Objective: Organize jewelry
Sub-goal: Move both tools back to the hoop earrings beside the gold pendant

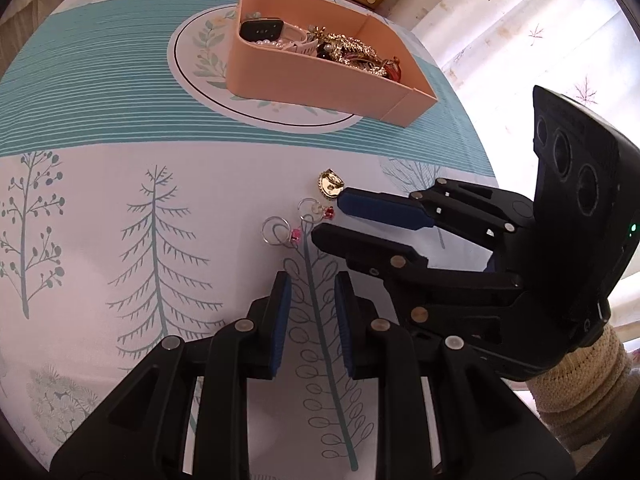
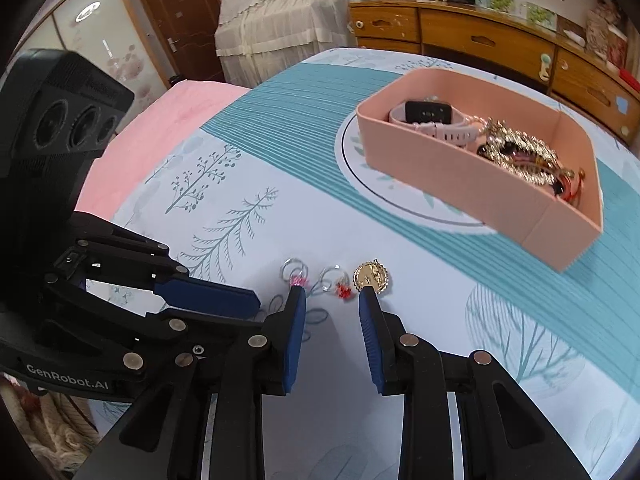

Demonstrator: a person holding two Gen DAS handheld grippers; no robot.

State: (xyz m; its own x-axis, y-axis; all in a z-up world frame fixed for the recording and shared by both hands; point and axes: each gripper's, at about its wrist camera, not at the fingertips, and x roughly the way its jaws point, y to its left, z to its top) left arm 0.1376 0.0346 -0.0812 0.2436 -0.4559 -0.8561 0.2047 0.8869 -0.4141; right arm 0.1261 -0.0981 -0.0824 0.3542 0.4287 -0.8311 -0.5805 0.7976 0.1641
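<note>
Three small pieces lie in a row on the printed cloth: a ring with a pink stone (image 2: 294, 272) (image 1: 280, 234), a ring with a red stone (image 2: 334, 282) (image 1: 314, 210) and a round gold pendant (image 2: 372, 276) (image 1: 330, 186). My right gripper (image 2: 331, 296) (image 1: 326, 218) is open, its tips straddling the red-stone ring, with nothing gripped. My left gripper (image 1: 312, 280) (image 2: 256, 312) is also open and empty, a little short of the pink-stone ring. Beyond stands a pink box (image 1: 320, 80) (image 2: 472, 184) holding a watch, pearls and gold chains.
The box sits on a round printed motif of the cloth (image 1: 192, 60). A wooden chest of drawers (image 2: 480, 40) stands past the far edge. A curtain (image 1: 500, 20) hangs to the right, and a pink blanket (image 2: 152, 128) lies to the left. A knit sleeve (image 1: 580, 380) shows behind the right gripper.
</note>
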